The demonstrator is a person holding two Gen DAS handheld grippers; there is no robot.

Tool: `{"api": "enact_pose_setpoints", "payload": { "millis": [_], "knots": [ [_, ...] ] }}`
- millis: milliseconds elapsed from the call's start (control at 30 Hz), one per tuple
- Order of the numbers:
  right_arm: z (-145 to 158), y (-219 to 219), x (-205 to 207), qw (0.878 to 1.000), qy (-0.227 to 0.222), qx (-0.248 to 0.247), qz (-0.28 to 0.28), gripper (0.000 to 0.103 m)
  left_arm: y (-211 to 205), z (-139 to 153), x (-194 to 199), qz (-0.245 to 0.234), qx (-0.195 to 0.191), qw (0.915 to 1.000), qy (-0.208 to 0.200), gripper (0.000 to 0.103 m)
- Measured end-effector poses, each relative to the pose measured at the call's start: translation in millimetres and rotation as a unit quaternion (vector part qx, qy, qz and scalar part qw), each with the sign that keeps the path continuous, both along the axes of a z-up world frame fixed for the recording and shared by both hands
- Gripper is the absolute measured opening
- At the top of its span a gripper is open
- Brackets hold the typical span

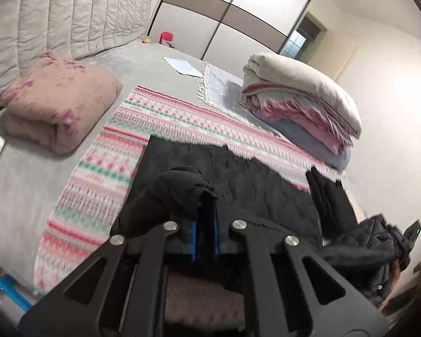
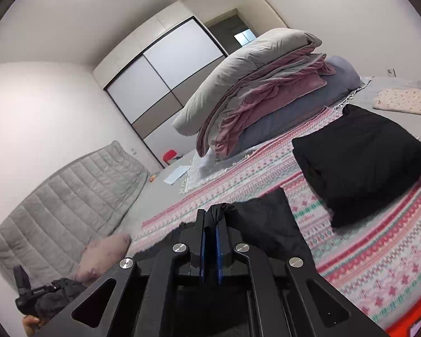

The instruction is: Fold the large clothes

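A large black garment lies on a pink, white and green patterned blanket on the bed. My left gripper is shut on a bunched edge of the black garment and holds it a little above the bed. In the right wrist view my right gripper is shut on another bunched edge of the same black garment, raised over the patterned blanket. A folded black garment rests on the blanket to the right.
A stack of folded bedding stands at the far right, also seen in the right wrist view. A folded pink blanket lies left. A quilted grey headboard, a white paper and a sliding wardrobe are beyond.
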State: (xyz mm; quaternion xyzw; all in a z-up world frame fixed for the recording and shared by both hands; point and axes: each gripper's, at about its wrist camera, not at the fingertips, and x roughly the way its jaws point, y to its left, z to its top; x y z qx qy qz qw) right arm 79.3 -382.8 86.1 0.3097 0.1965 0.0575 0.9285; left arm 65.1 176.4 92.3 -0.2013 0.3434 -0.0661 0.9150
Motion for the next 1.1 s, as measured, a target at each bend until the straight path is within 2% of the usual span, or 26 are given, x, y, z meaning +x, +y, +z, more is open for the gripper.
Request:
{"api": "enact_pose_setpoints", "payload": {
  "millis": [100, 167, 233, 300, 333, 367, 400, 433, 467, 500, 533, 600, 667, 733, 867, 967, 1000, 1033, 1067, 1100],
  "knots": [
    [-4, -4, 54, 1.0, 0.018, 0.007, -0.011, 0.005, 4, -5, 73, 0.023, -0.017, 0.9991, 0.032, 0.012],
    [-17, -6, 111, 0.999, 0.047, -0.002, -0.026, 0.005, 5, -20, 130, 0.042, -0.012, 0.9964, 0.072, 0.021],
    [-37, -10, 158, 0.996, 0.081, -0.01, -0.047, 0.006, 1, -42, 183, 0.037, 0.009, 0.994, 0.102, 0.037],
    [-74, -18, 211, 0.987, 0.142, -0.012, -0.071, 0.01, 6, -76, 229, 0.053, 0.003, 0.9884, 0.142, 0.039],
    [-103, -25, 239, 0.979, 0.19, 0.011, -0.072, 0.012, 12, -96, 245, 0.062, -0.019, 0.9831, 0.171, 0.039],
    [-128, -35, 256, 0.969, 0.23, 0.054, -0.066, 0.013, 20, -111, 253, 0.064, -0.048, 0.9785, 0.19, 0.039],
    [-146, -46, 260, 0.96, 0.249, 0.115, -0.059, 0.015, 25, -118, 256, 0.065, -0.067, 0.9762, 0.196, 0.039],
    [-163, -60, 258, 0.949, 0.241, 0.198, -0.047, 0.015, 36, -127, 256, 0.064, -0.1, 0.9739, 0.193, 0.039],
    [-177, -76, 252, 0.934, 0.213, 0.285, -0.04, 0.015, 41, -129, 255, 0.063, -0.112, 0.9735, 0.189, 0.039],
    [-184, -91, 244, 0.925, 0.194, 0.323, -0.051, 0.015, 53, -132, 252, 0.064, -0.128, 0.9716, 0.189, 0.041],
    [-180, -102, 237, 0.932, 0.187, 0.301, -0.072, 0.016, 64, -132, 248, 0.073, -0.141, 0.9691, 0.189, 0.044],
    [-162, -110, 231, 0.957, 0.192, 0.195, -0.1, 0.018, 85, -130, 237, 0.106, -0.168, 0.9665, 0.162, 0.051],
    [-155, -106, 234, 0.968, 0.198, 0.127, -0.083, 0.018, 91, -131, 230, 0.116, -0.168, 0.9679, 0.147, 0.057],
    [-157, -97, 246, 0.973, 0.215, 0.078, -0.035, 0.018, 84, -137, 229, 0.093, -0.152, 0.9712, 0.158, 0.059],
    [-158, -59, 269, 0.972, 0.233, -0.042, 0.017, 0.019, 57, -157, 243, 0.056, -0.13, 0.9693, 0.201, 0.067],
    [-161, -38, 283, 0.969, 0.228, -0.085, 0.038, 0.019, 41, -165, 252, 0.055, -0.101, 0.9732, 0.199, 0.067],
    [-163, -33, 288, 0.968, 0.23, -0.095, 0.042, 0.019, 37, -164, 254, 0.054, -0.091, 0.9746, 0.197, 0.064],
    [-163, -29, 290, 0.966, 0.233, -0.1, 0.047, 0.018, 36, -162, 256, 0.054, -0.083, 0.9758, 0.195, 0.053],
    [-165, -27, 294, 0.964, 0.237, -0.107, 0.053, 0.018, 30, -161, 257, 0.054, -0.061, 0.9774, 0.195, 0.048],
    [-167, -26, 297, 0.962, 0.241, -0.115, 0.057, 0.017, 30, -160, 259, 0.056, -0.048, 0.9781, 0.195, 0.036]
  ]
}}
